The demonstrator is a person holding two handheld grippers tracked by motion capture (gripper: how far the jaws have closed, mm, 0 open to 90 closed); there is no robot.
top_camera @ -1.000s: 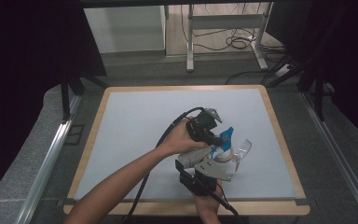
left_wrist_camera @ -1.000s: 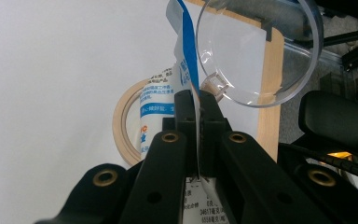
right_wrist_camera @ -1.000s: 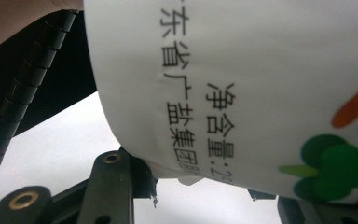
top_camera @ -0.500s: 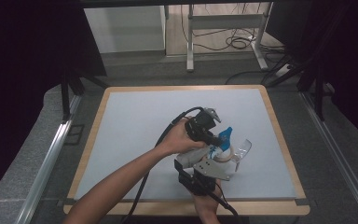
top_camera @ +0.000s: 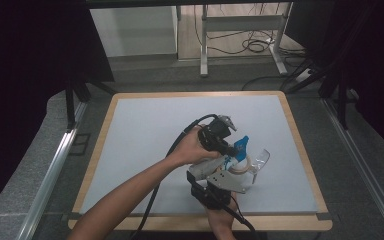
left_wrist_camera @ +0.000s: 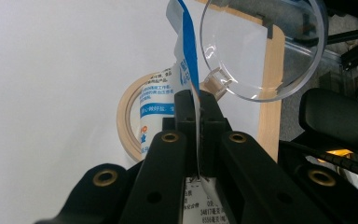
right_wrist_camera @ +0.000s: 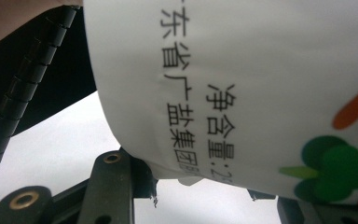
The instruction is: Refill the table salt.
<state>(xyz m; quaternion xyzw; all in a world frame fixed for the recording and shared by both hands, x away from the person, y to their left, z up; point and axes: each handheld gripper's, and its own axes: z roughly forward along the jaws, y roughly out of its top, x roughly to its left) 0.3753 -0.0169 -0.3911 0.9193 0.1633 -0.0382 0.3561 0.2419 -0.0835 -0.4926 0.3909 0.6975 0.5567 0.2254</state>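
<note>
White printed bag (right_wrist_camera: pixel 242 88) gripped by right gripper (right_wrist_camera: pixel 200 186), left gripper (left_wrist_camera: pixel 197 109) pinching its blue edge, clear cup (left_wrist_camera: pixel 263 46) beyond.

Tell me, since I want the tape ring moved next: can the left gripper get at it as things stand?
Probably not: the left gripper is shut on the salt bag's edge, and that bag lies over part of the tape ring.
</note>
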